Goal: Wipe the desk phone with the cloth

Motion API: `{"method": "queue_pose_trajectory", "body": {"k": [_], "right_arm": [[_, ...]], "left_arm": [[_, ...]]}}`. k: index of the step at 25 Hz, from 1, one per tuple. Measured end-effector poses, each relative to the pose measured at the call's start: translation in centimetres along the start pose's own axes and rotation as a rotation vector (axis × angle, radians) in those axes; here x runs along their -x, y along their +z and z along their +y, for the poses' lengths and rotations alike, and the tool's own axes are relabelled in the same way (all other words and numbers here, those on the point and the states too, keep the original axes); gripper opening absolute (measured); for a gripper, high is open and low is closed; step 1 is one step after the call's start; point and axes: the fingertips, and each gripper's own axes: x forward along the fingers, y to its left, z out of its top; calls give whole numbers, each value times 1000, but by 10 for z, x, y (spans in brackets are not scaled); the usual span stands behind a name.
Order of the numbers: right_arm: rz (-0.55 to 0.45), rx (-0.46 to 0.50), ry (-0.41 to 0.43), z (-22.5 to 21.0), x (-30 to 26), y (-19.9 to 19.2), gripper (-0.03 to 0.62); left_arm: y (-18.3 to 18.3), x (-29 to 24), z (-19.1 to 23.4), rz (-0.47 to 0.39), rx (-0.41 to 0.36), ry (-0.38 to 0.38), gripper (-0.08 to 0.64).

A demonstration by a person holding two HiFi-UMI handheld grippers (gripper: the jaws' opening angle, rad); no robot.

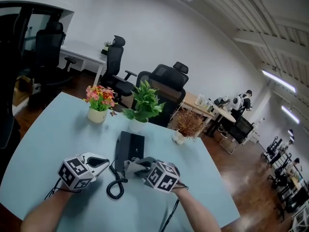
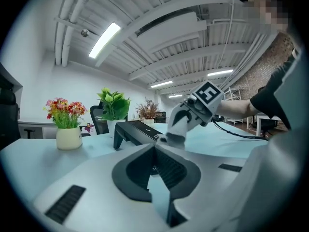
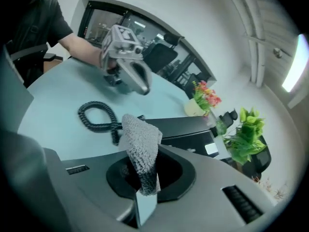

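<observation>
Closest in, the left gripper [image 1: 104, 162] hovers just above the pale blue round table [image 1: 53, 134], to the left of the phone. Its own view shows its jaws drawn together with nothing between them. Level with it on the other side, the right gripper [image 1: 143, 168] is clamped on a grey knitted cloth [image 3: 141, 146], which stands up in a bunched fold from between the jaws. Between the two grippers a black coiled cord [image 1: 115, 183] loops on the table and runs up to the phone.

Just beyond lies the black desk phone [image 1: 129, 148], a flat wedge with its long side pointing away from the person. The cloth sits at its near right corner and looks to be touching it, though contact cannot be confirmed.

Past the phone stand a cream pot of pink and orange flowers [image 1: 99, 104], a leafy green plant in a white pot [image 1: 143, 105] and, further right, a dry brown plant [image 1: 187, 124]. Black office chairs [image 1: 166, 83] stand behind the table.

Wiping seems to be at its start, with the cloth at the near end of the phone. The next move likely calls for drawing the cloth along the top face toward the far end. Pressure should be light and even, since the phone could slide. The empty left gripper is well placed to brace the phone's left side and keep clear of the cord.
</observation>
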Motion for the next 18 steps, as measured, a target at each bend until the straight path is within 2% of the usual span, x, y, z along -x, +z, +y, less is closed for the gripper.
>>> {"method": "queue_pose_trajectory", "body": {"k": [4,7,11,18], "right_arm": [[-124,-217,-265,-110,9,11,-6],[-136,-316,-383,-161,-2,6,-7],[-75,-335,-388,-170,-27,-7,-6],[-52,-249,-281,-118,-28,-16,-7]], "left_arm": [[0,-2,0,-3,7,-2,-3],[-1,-3,-3,-1,16,-8,-3],[-3,-2,-6,4,13,-14,-3],[-2,0,-7,16,-7,-17,-3]]}}
